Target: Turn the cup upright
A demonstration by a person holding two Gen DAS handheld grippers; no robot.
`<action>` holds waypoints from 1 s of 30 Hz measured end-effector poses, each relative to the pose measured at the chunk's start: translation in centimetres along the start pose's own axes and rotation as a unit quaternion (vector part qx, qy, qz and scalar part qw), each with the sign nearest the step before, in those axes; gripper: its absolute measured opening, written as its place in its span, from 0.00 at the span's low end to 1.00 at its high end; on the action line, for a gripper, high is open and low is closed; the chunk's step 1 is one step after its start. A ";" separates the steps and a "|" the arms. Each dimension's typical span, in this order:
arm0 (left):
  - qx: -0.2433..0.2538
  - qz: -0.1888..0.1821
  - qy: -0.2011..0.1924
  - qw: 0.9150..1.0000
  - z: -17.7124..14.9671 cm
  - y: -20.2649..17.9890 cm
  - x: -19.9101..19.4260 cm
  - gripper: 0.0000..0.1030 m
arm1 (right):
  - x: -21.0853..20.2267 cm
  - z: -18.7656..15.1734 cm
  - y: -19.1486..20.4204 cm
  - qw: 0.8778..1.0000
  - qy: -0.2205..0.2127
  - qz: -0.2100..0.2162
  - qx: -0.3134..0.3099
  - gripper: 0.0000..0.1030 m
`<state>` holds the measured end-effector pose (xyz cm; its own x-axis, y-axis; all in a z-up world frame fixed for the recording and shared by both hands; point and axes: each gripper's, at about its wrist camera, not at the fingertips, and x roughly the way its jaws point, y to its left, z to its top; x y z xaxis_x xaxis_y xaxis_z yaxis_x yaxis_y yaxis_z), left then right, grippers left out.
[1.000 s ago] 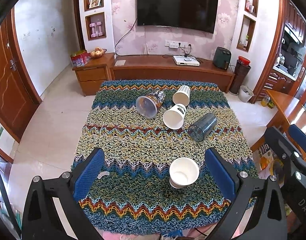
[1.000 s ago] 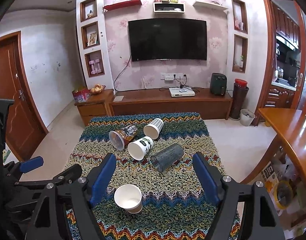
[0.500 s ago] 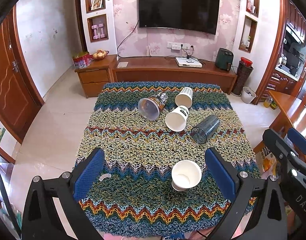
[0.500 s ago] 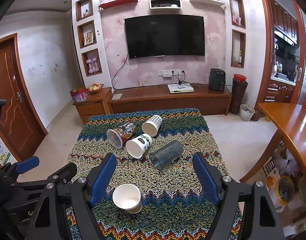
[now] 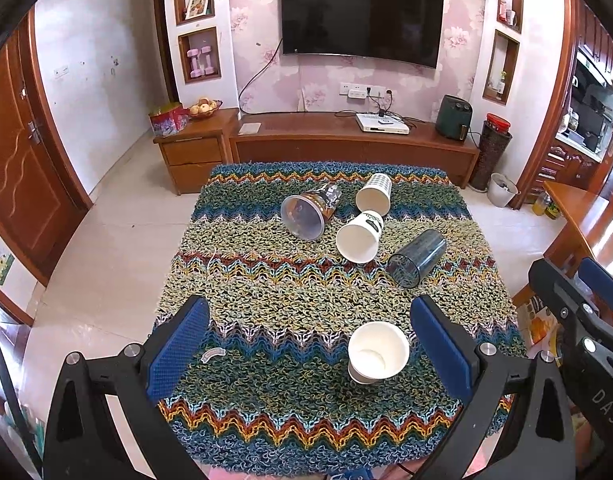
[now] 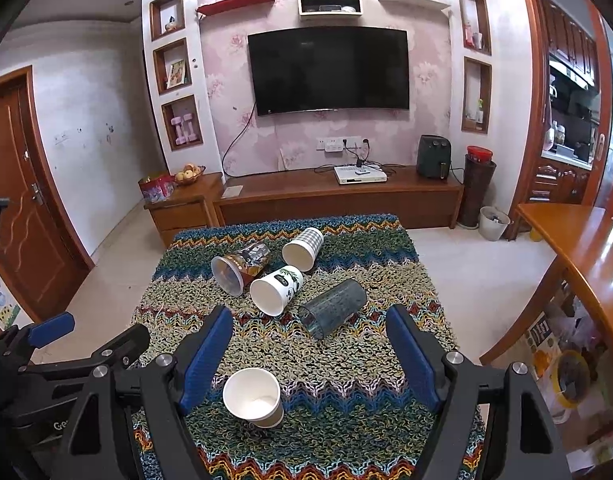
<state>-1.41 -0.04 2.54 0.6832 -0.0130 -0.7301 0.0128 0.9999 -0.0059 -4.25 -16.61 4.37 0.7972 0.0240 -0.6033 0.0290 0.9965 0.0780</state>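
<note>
Left tool (image 5: 310, 344) spread, holding nothing, above near counter (image 5: 266, 280) edge. Right tool (image 6: 310, 354) spread, also empty. White cup (image 5: 377, 352) upright between left tool's pads, nearer the right pad, untouched. Farther back, four cups on their sides: clear cup (image 5: 416, 258), leaf cup (image 5: 360, 237), checked cup (image 5: 373, 198), brown cup (image 5: 309, 211).

Five cups sit on the worktop's knitted cover (image 5: 266, 288): one upright white paper cup (image 5: 377, 352) nearest the near edge, and beyond it four tipped ones: patterned plastic (image 5: 309, 210), checkered (image 5: 373, 199), leaf-printed (image 5: 359, 236), dark translucent (image 5: 416, 258).
</note>
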 end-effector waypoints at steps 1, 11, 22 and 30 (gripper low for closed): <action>0.000 0.001 0.000 1.000 0.0 0.0 0.0 0.98 | 0.0 0.0 0.0 1.000 0.000 0.000 0.000 0.77; 0.000 0.003 -0.001 1.000 0.0 0.0 0.2 0.98 | 0.2 0.0 0.0 1.000 0.001 0.000 -0.002 0.77; 0.001 0.005 -0.001 1.000 0.0 0.0 0.5 0.98 | 0.2 -0.1 0.0 1.000 0.002 0.000 -0.001 0.77; -0.001 0.005 0.003 1.000 0.0 0.0 0.6 0.98 | 0.2 -0.1 0.0 1.000 0.002 0.000 -0.002 0.77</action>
<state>-1.05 -0.04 2.10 0.6787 -0.0026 -0.7344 0.0040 1.0000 0.0001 -4.11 -16.61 4.21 0.7943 0.0246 -0.6070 0.0266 0.9968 0.0752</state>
